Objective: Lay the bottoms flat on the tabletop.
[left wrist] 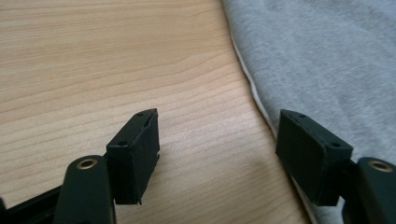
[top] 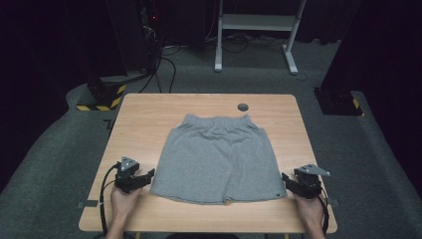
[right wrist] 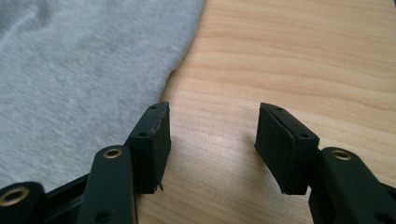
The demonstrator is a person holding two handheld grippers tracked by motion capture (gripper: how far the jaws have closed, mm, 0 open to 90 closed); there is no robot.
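A pair of grey shorts lies flat on the wooden table, waistband at the far side, leg hems toward me. My left gripper rests on the table just left of the lower left hem, jaws open with bare wood between them; in the left gripper view the hem edge of the shorts runs beside the right jaw. My right gripper sits just right of the lower right hem, open and empty; in the right gripper view the shorts lie beside the left jaw.
A small dark round disc is set in the table behind the waistband. Beyond the table are a white desk frame, cables on the grey carpet, and a black stand with yellow-black hazard stripes. Bare wood flanks the shorts on both sides.
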